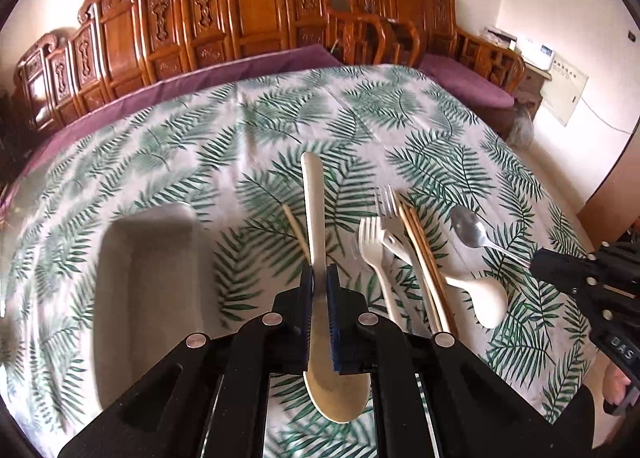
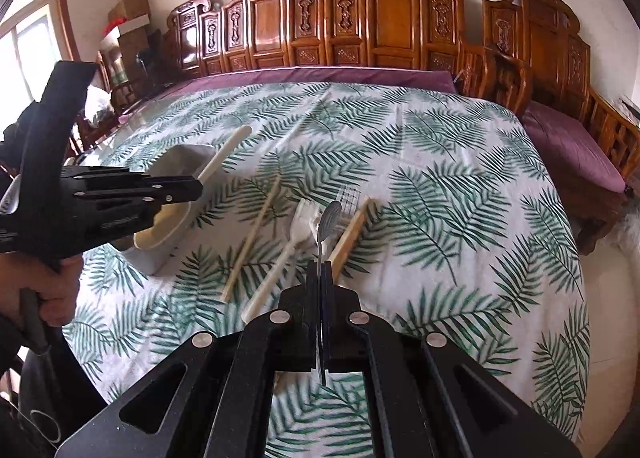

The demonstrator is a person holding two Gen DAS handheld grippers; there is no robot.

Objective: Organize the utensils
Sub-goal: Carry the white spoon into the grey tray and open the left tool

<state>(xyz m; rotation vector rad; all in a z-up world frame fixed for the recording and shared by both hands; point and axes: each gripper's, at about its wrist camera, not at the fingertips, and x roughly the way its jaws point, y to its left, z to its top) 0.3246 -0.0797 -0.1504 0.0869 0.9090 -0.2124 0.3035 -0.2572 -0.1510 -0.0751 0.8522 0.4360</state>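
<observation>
Two hand-held grippers work over a fern-print tablecloth (image 1: 280, 129), each already carrying a utensil; the left gripper (image 1: 319, 282) is clamped on a cream plastic spoon (image 1: 316, 217), its long axis running straight along the fingers, handle pointing away and bowl hanging back under the jaws; the right gripper (image 2: 322, 278) is closed on the handle of a metal spoon (image 2: 330, 217), bowl forward and raised above the cloth. The grey tray (image 1: 148, 290), blurred in the left view, lies just left of the left jaws and across the table from the right ones, so the left hand is judged nearer to a drop there, needing a short swing leftward with the spoon kept lengthwise to the tray. Still loose on the cloth: two white forks (image 1: 374, 242), a clear fork (image 1: 388, 197), a bundle of chopsticks (image 1: 420, 250), a single chopstick (image 2: 252, 242) and another cream spoon (image 1: 488, 302). Legible writing is scant: "DAS" on the right gripper's body in the left view; lettering on the left gripper's side is too blurred to read.
</observation>
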